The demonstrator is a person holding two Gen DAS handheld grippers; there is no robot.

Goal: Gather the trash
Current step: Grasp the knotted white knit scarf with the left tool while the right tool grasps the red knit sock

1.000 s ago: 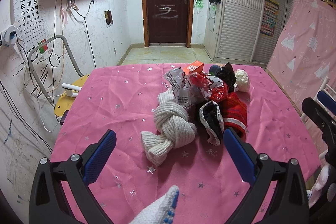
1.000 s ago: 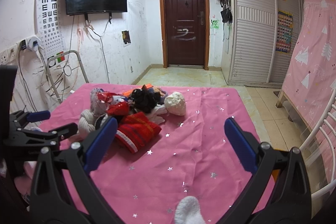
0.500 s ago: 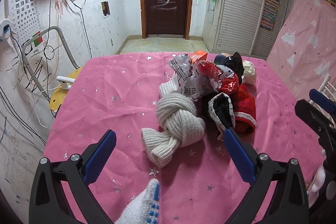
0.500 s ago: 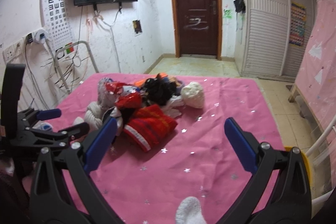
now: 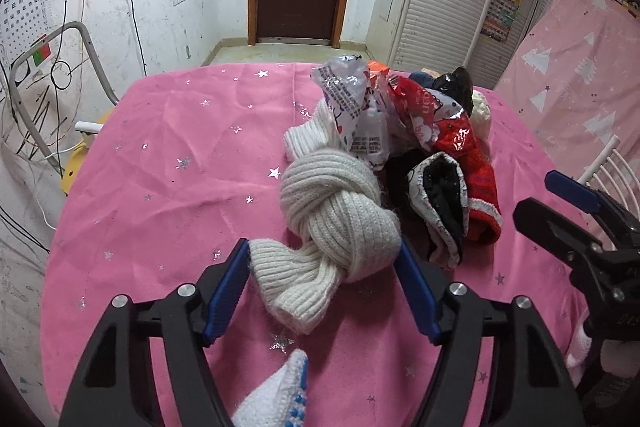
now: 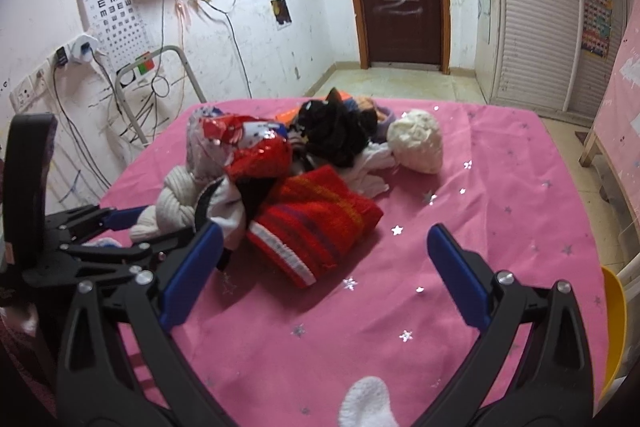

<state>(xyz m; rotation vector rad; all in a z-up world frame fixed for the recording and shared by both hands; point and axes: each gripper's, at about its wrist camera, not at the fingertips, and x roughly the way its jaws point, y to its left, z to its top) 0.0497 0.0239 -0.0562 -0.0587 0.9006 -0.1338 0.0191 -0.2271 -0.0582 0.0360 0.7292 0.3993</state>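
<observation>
Left wrist view, lower centre: the left gripper [image 5: 322, 287] is closing around the near end of the knotted scarf [image 5: 336, 219]; the knit lies between the blue pads [image 5: 228, 291], which we judge are at its sides but not yet pressing. Right wrist view, lower centre: the right gripper [image 6: 320, 275] stands wide open over bare pink cloth [image 6: 480, 187], holding nothing.

The trash sits in the pile at centre frame, just behind the scarf: a silver wrapper [image 5: 352, 99] and a red foil bag [image 5: 432, 115], both resting partly on the clothing. A red knit [image 6: 316, 223] lies at the pile's near edge, lower centre of the right view.

The scarf is clothing, not litter (we read the grip as clearing it aside). To do this well, we would close on the thick fold rather than loose yarn, lift slowly so the wrapper leaning on the scarf's far end is not dragged off, and let the open right gripper reach the foil bag from above.
</observation>
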